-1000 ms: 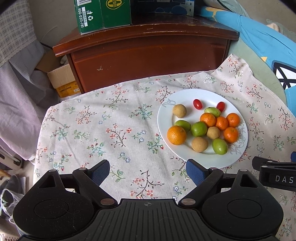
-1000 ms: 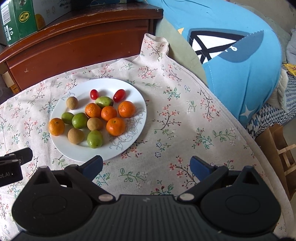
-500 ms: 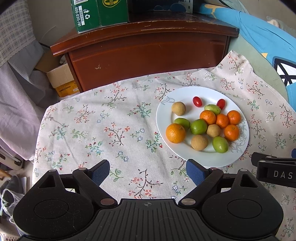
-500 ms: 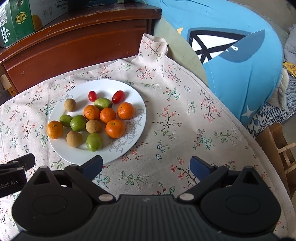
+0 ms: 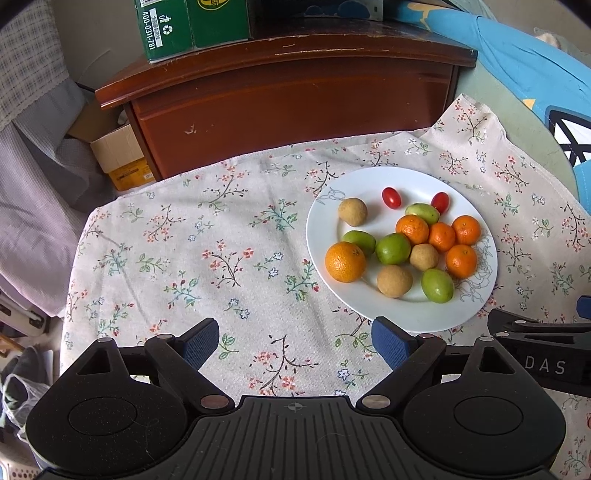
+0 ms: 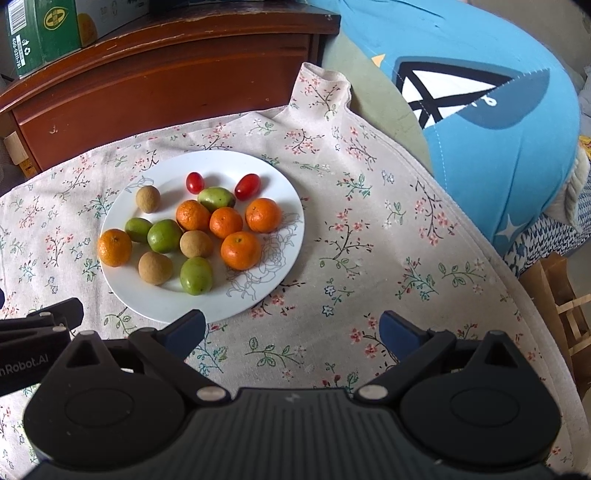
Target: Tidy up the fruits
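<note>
**Left wrist view and right wrist view: fruit plate between two idle grippers**

The left wrist view alone took in the ground to the left of the table: a cardboard box [image 5: 118, 147] beside the cabinet [image 5: 291, 96] and grey fabric [image 5: 33, 177] draped at the frame's edge. It also showed the green carton [image 5: 192, 26] head-on atop the cabinet. The right wrist view alone showed the full blue cushion [image 6: 480, 122] with its black-and-white design, a patterned blue textile [image 6: 546, 236] below it, and a wooden frame [image 6: 565, 295] past the table's right edge.

Both views held the white plate [image 5: 406, 317] [image 6: 147, 302] on the floral cloth [image 5: 184, 258] [image 6: 369, 258]. On it lay five oranges [image 5: 345, 261] [image 6: 240, 249], four green fruits [image 5: 393, 248] [image 6: 164, 235], three brown fruits [image 5: 394, 280] [image 6: 155, 267] and two cherry tomatoes [image 5: 391, 197] [image 6: 248, 186], bunched together except for one brown fruit and the tomatoes toward the far rim.

The left gripper [image 5: 295, 341] stood spread wide above bare cloth, nothing between its blue pads [image 5: 201, 343], its right pad just beside the plate's near rim. The right gripper [image 6: 293, 330] was likewise spread wide and empty, its left pad [image 6: 184, 330] overlapping the plate's near rim in the picture; contact could not be told. Each view caught the other gripper's black finger at its edge.
</note>
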The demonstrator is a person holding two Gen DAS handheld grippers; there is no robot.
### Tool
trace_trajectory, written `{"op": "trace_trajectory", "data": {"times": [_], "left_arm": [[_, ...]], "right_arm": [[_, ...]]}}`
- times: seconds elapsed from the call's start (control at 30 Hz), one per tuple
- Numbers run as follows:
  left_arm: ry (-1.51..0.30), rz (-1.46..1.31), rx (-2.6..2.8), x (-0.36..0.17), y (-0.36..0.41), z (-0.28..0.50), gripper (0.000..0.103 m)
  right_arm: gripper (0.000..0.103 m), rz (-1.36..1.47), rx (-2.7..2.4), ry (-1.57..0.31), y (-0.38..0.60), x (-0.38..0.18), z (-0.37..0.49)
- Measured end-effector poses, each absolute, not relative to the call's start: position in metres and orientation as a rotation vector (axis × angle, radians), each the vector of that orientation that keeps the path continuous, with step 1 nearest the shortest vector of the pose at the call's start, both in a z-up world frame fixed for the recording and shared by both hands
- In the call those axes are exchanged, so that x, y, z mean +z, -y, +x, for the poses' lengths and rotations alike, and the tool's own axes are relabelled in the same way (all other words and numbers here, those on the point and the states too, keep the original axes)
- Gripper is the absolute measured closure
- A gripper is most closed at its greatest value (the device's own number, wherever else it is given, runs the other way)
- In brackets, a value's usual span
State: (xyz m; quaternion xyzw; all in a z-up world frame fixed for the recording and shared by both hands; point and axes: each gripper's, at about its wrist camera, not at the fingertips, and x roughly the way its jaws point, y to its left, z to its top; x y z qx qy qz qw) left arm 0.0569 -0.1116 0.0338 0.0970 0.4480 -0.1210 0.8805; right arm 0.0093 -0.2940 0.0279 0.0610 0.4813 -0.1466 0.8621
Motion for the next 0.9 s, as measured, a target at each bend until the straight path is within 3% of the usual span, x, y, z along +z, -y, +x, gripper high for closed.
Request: {"op": "trace_trajectory", "data": {"times": [0.9], "left_arm": [[-0.938, 0.218, -0.234, 0.0317, 0.1144, 0.0584, 0.012]], "right_arm": [[0.003, 0.119, -0.306, -1.01, 0.2903, 0.0244, 0.0145]]}}
